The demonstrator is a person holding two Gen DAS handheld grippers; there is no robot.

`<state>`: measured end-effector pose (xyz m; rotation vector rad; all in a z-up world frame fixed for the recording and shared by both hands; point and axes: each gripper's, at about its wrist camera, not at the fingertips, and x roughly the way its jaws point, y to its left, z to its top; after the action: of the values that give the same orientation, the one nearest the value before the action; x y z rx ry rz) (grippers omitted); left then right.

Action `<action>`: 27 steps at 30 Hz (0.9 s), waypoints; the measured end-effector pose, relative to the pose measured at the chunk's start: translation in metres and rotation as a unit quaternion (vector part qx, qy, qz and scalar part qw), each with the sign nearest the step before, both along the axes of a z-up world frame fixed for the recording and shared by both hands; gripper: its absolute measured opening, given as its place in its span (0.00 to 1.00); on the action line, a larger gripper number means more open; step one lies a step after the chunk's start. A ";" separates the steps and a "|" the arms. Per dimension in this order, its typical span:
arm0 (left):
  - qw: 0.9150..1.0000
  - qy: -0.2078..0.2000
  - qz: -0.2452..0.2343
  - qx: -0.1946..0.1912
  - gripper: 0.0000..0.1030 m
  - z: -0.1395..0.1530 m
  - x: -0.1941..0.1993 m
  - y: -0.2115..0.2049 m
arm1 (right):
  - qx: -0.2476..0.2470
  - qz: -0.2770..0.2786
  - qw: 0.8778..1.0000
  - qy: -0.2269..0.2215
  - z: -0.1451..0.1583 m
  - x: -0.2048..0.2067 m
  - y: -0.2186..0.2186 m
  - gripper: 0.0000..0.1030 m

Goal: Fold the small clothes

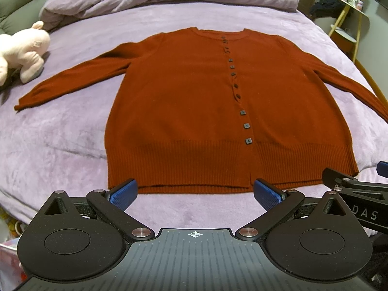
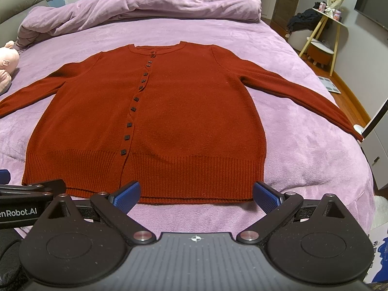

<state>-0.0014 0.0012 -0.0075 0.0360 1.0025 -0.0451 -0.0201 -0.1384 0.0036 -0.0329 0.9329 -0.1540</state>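
Observation:
A rust-red buttoned cardigan (image 1: 184,111) lies flat, front up, on the purple bed, sleeves spread to both sides, hem nearest me. It also shows in the right wrist view (image 2: 184,121). My left gripper (image 1: 195,194) is open and empty, its blue pads just short of the hem, left of the button line. My right gripper (image 2: 196,195) is open and empty, just short of the hem on the cardigan's right half. The right gripper's body shows at the left view's right edge (image 1: 356,194).
A purple sheet (image 1: 60,133) covers the bed, with a bunched duvet (image 2: 145,7) at the far end. A pink plush toy (image 1: 21,53) lies at the left by the sleeve. A small side table (image 2: 322,38) stands right of the bed.

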 end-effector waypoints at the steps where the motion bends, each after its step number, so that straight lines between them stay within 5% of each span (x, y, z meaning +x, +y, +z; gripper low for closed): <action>1: 1.000 0.000 0.000 0.000 1.00 0.000 0.000 0.000 | 0.000 0.000 1.000 0.000 0.000 0.000 0.000 0.96; 27: 1.000 0.001 -0.003 -0.005 1.00 -0.001 -0.003 -0.001 | 0.000 -0.002 1.000 -0.002 -0.001 -0.001 0.000 0.96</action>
<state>-0.0041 0.0005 -0.0086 0.0296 1.0049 -0.0548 -0.0211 -0.1383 0.0027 -0.0299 0.9293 -0.1572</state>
